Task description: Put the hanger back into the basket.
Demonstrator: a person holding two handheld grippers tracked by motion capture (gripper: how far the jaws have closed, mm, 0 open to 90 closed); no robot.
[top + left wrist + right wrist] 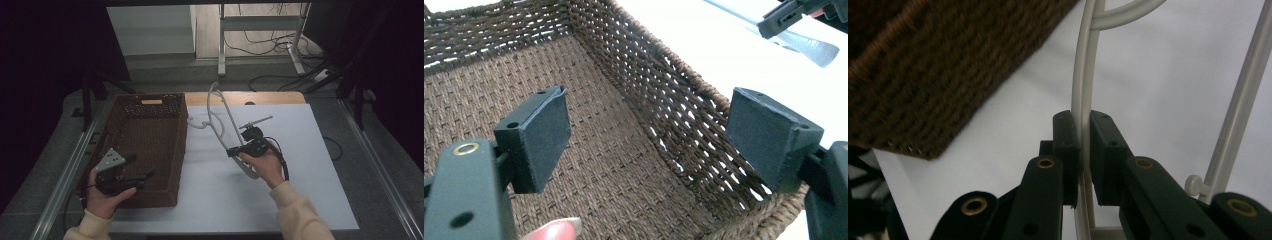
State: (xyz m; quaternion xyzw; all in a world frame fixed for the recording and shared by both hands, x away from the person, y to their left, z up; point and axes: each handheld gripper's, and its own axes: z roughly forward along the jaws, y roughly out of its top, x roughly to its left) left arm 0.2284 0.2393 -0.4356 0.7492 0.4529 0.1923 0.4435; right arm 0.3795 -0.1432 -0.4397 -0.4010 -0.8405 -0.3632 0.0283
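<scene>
A white plastic clothes hanger (225, 107) is held tilted up above the white table top (295, 190), its hook end near the basket's far right corner. My right gripper (234, 151) is shut on the hanger's lower arm; in the right gripper view the jaws (1085, 125) pinch the thin white bar (1083, 70). A brown woven basket (181, 145) stands at the left, nothing showing inside it. My left gripper (141, 167) hovers open over the basket's near end. Its own view shows its pads (541, 140) wide apart above the basket's woven wall (664, 100).
Metal rails (65, 175) run along both sides of the table. Beyond the far edge stand a desk frame (222, 40) and loose cables (270, 47) on the floor. The white sheet stretches right of the basket.
</scene>
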